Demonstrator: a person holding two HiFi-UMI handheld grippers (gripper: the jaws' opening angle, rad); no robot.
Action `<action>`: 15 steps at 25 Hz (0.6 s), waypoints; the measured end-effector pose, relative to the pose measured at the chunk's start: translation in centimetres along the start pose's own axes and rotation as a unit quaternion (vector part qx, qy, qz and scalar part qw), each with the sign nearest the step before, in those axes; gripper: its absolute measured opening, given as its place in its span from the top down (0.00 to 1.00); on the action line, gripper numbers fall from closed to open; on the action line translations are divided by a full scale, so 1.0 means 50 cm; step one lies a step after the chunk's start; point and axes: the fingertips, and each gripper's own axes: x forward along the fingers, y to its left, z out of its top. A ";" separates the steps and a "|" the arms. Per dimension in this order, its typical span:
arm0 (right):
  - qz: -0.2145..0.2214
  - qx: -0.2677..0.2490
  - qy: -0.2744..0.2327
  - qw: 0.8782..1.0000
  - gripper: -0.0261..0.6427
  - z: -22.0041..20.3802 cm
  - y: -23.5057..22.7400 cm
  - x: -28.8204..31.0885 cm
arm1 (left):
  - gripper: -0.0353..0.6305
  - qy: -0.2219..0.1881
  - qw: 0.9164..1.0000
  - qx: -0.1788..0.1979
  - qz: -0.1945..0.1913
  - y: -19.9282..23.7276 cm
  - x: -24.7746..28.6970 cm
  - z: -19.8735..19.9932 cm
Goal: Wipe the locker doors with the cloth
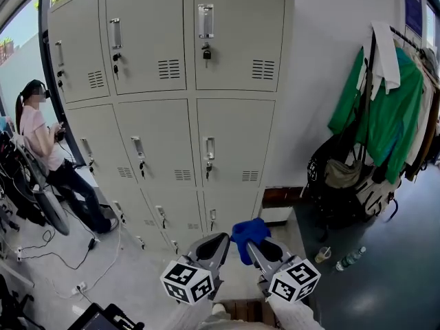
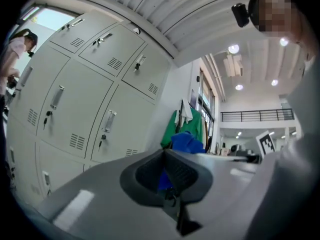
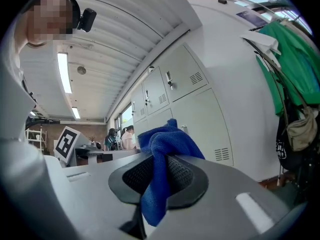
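Observation:
A bank of grey locker doors (image 1: 161,139) with handles and keys fills the wall ahead; it also shows in the left gripper view (image 2: 75,109) and the right gripper view (image 3: 195,109). My right gripper (image 1: 253,245) is shut on a blue cloth (image 1: 249,231), which bunches above its pads and hangs down between them (image 3: 165,144). My left gripper (image 1: 218,240) is close beside it on the left, jaws together (image 2: 167,176). The cloth (image 2: 187,141) appears just beyond its tip. Both grippers are held low, well short of the lockers.
A person (image 1: 41,143) sits at the left by the lockers, with cables (image 1: 82,253) on the floor. To the right, a white wall (image 1: 323,81), a rack of green jackets (image 1: 381,108), bags (image 1: 350,177), a bottle (image 1: 349,258) and a cup (image 1: 323,254).

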 end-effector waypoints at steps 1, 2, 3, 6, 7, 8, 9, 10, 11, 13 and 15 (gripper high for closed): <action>0.000 -0.001 -0.003 1.000 0.88 0.007 -0.010 0.028 | 0.94 -0.002 1.000 0.004 -0.003 0.020 0.017 0.015; 0.001 -0.001 -0.004 1.000 0.88 0.013 -0.019 0.055 | 0.94 -0.003 1.000 0.006 -0.005 0.039 0.032 0.026; 0.002 -0.002 -0.004 1.000 0.88 0.016 -0.026 0.080 | 0.94 -0.005 1.000 0.006 -0.007 0.057 0.046 0.036; 0.004 -0.004 0.000 1.000 0.88 0.021 -0.041 0.140 | 0.94 -0.006 1.000 0.006 -0.009 0.104 0.080 0.057; 0.004 -0.006 0.002 1.000 0.88 0.022 -0.046 0.154 | 0.94 -0.005 1.000 0.006 -0.010 0.118 0.090 0.061; 0.003 -0.008 0.003 1.000 0.88 0.024 -0.053 0.168 | 0.94 -0.004 1.000 0.005 -0.010 0.131 0.099 0.065; 0.003 -0.011 0.004 1.000 0.88 0.027 -0.061 0.180 | 0.94 -0.003 1.000 0.005 -0.011 0.142 0.109 0.068; 0.002 -0.013 0.006 1.000 0.88 0.030 -0.070 0.191 | 0.94 -0.003 1.000 0.004 -0.012 0.151 0.117 0.071; 0.001 -0.015 0.008 1.000 0.88 0.033 -0.079 0.201 | 0.94 -0.002 1.000 0.003 -0.013 0.159 0.126 0.073; 0.002 -0.018 0.010 1.000 0.88 0.037 -0.094 0.222 | 0.94 -0.002 1.000 0.002 -0.015 0.174 0.139 0.078; 0.006 -0.020 0.012 1.000 0.88 0.042 -0.106 0.243 | 0.94 -0.004 1.000 0.002 -0.015 0.189 0.150 0.085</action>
